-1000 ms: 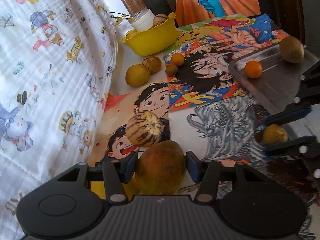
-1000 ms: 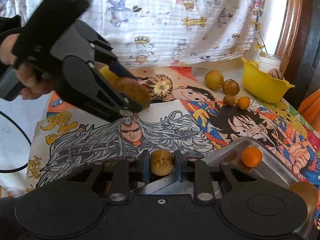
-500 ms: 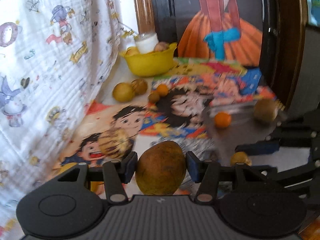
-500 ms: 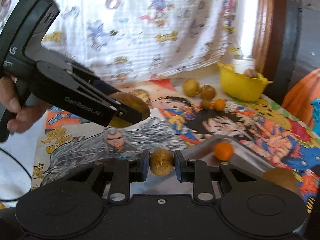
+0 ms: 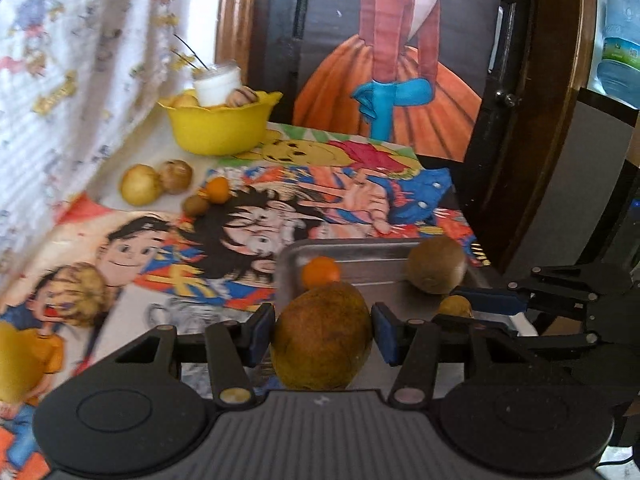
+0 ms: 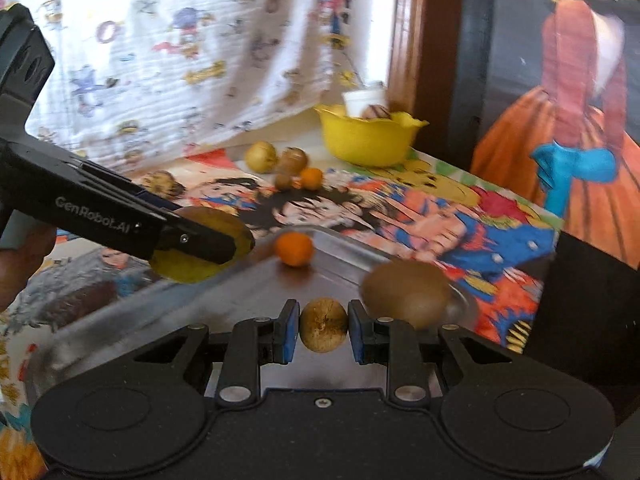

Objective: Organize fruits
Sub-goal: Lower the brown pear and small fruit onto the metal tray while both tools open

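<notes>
A metal tray (image 6: 352,260) sits at the near right part of the counter (image 5: 168,300), with a small round fruit (image 5: 320,273) in its far left corner and a larger oval fruit (image 5: 436,265) toward its right side. At the counter's far left corner stands a bowl (image 5: 218,130) holding fruit and a jar (image 5: 217,85); just before it lie two round fruits (image 5: 156,183) touching side by side, and right of those two smaller fruits (image 5: 208,197), also touching. A ribbed fruit (image 5: 80,295) lies near the left edge, well apart from the tray.
</notes>
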Motion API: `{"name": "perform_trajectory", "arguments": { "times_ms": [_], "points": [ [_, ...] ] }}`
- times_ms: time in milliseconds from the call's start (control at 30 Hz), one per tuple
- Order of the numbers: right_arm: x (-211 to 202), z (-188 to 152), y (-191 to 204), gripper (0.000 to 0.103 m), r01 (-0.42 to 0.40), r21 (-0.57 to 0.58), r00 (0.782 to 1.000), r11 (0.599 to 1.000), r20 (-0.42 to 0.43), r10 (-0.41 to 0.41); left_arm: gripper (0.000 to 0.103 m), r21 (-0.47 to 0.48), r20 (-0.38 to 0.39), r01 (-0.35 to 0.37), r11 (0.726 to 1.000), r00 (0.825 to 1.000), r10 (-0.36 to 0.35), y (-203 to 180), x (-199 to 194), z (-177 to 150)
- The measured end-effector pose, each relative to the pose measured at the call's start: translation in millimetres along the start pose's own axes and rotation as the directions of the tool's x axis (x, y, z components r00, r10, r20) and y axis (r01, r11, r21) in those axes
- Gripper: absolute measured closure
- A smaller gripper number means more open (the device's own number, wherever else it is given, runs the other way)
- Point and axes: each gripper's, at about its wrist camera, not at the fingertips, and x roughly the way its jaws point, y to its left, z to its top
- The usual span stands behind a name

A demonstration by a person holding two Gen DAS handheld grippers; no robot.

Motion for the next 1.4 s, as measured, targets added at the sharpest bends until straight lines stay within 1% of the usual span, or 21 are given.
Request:
{"name": "perform_trajectory", "arguments": {
  "times_ms": [167,333,500,767,833,967,1100,1133,1267,1400],
  "points": [
    [4.5,-9.8,-9.9,0.075,0.018,0.024,1.000,1.000,-0.011,-0.018,0.046,-0.013,-0.040,0.007,1.000,0.999,-0.008,-11.2,18.8,-1.5],
    [9.9,-13.5,-13.5,0.075,0.037,0.032,0.999,0.999,-0.008,-0.037,0.046,-0.027,-0.069,-0.019,0.999,0.997,0.017,-12.9,31.0,-2.2],
    [13.3,-14.6,-15.9,0.075,0.036,0.043,0.999,0.998,-0.008,-0.036,0.046,-0.030,-0.074,-0.037,0.999,0.997,0.035,-13.4,38.2,0.1],
    [13.2,-16.2,-16.2,0.075,0.040,0.043,0.999,0.998,-0.007,-0.040,0.046,-0.026,-0.073,-0.040,0.999,0.997,0.038,-13.7,41.3,1.8],
    [13.6,-15.9,-16.6,0.072,0.043,0.045,0.999,0.998,-0.009,-0.043,0.046,-0.026,-0.073,-0.038,0.999,0.997,0.037,-13.5,41.6,2.1],
    [12.7,-16.7,-15.8,0.072,0.050,0.054,0.999,0.997,-0.009,-0.050,0.045,-0.040,-0.077,-0.032,0.999,0.997,0.029,-12.1,41.7,3.2],
    [3.2,-18.6,-13.2,0.072,0.067,0.061,0.998,0.996,0.004,-0.068,0.045,-0.073,-0.083,-0.028,0.997,0.996,0.022,-8.8,39.8,2.9],
    [0.5,-18.5,-12.5,0.072,0.070,0.064,0.997,0.995,0.007,-0.071,0.045,-0.076,-0.081,-0.026,0.997,0.997,0.020,-8.7,38.6,2.3],
    [-10.3,-18.1,-10.0,0.070,0.084,0.076,0.996,0.994,0.023,-0.086,0.039,-0.078,-0.040,-0.021,0.997,0.999,0.018,-10.1,27.5,1.2],
    [-23.9,-19.5,-6.6,0.065,0.096,0.100,0.994,0.990,0.038,-0.100,0.036,-0.081,-0.010,-0.023,0.996,1.000,0.022,-11.1,14.9,0.5]
  ]
}}
